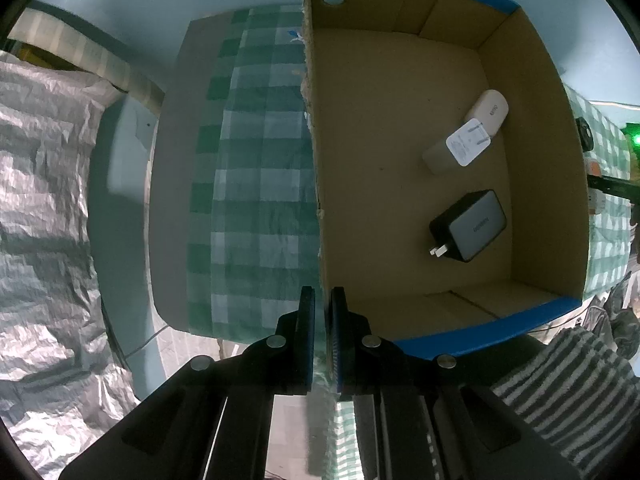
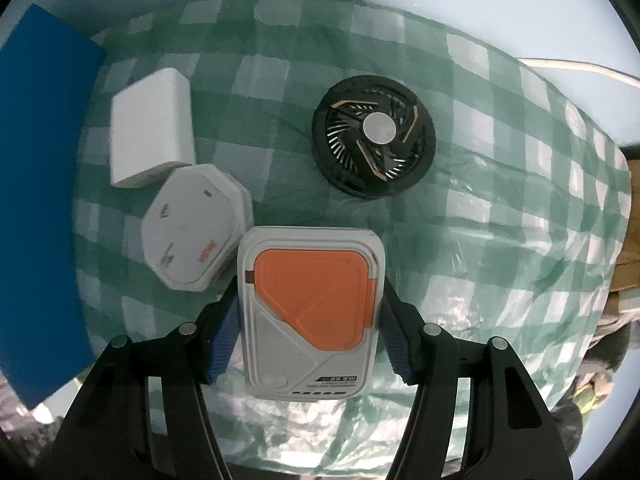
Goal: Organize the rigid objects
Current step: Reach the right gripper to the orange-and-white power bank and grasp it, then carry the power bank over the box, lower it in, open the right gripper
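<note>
In the left wrist view, my left gripper (image 1: 322,296) is shut on the near end of the cardboard box's left wall (image 1: 316,184). Inside the box lie a white charger (image 1: 468,136) and a black and grey charger (image 1: 470,226). In the right wrist view, my right gripper (image 2: 310,300) is shut on a grey and orange power bank (image 2: 314,312), its blue pads pressed on both long sides. On the green checked cloth beyond lie a white octagonal device (image 2: 196,228), a white rectangular block (image 2: 152,132) and a black round fan (image 2: 374,130).
The blue outer side of the box (image 2: 44,200) stands at the left of the right wrist view. Crinkled silver sheeting (image 1: 44,220) lies left of the table. A striped cloth (image 1: 560,392) shows at lower right in the left wrist view.
</note>
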